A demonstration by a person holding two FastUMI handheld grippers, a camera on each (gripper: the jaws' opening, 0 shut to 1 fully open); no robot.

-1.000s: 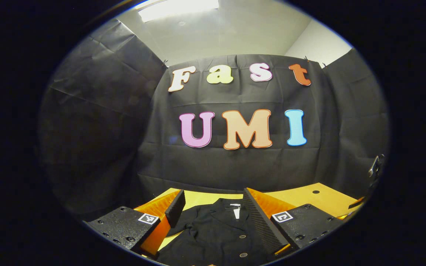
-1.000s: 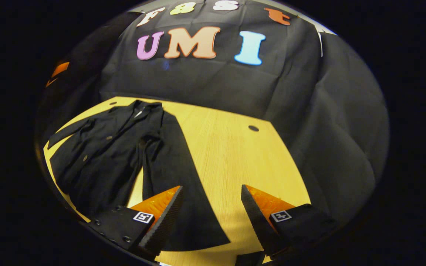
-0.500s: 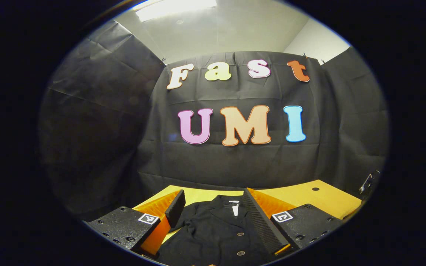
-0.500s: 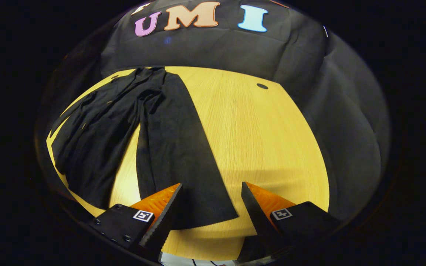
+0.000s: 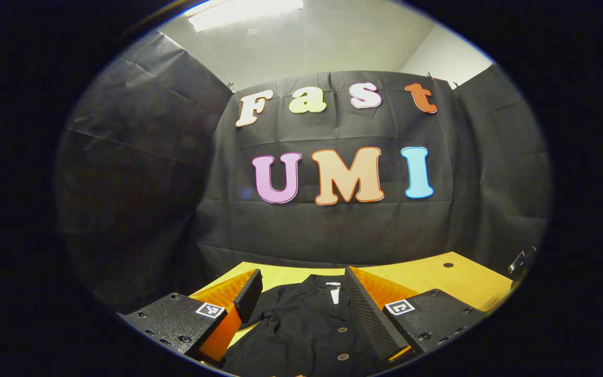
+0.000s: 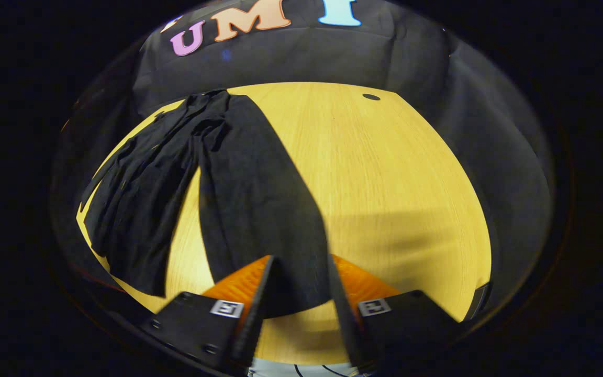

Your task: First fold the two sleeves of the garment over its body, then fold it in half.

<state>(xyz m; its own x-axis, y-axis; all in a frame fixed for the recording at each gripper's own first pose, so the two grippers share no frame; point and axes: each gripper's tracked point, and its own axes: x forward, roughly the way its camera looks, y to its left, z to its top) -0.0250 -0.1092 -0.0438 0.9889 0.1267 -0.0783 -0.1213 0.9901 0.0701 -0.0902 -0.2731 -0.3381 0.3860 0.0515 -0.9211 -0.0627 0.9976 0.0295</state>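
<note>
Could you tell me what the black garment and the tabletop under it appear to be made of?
The garment looks like thin, matte woven cloth: it lies limp with soft wrinkles and gives no shine. The table looks like light wood or a wood-grain laminate, smooth, with fine straight grain lines; which of the two, I cannot tell.

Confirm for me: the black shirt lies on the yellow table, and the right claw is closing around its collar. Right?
Not quite. The black shirt does lie on the yellow table, but the right claw is closing around the end of the long sleeve, not the collar. The right gripper view shows the sleeve's cuff end between the narrowed fingers; the collar lies at the table's far side.
</note>
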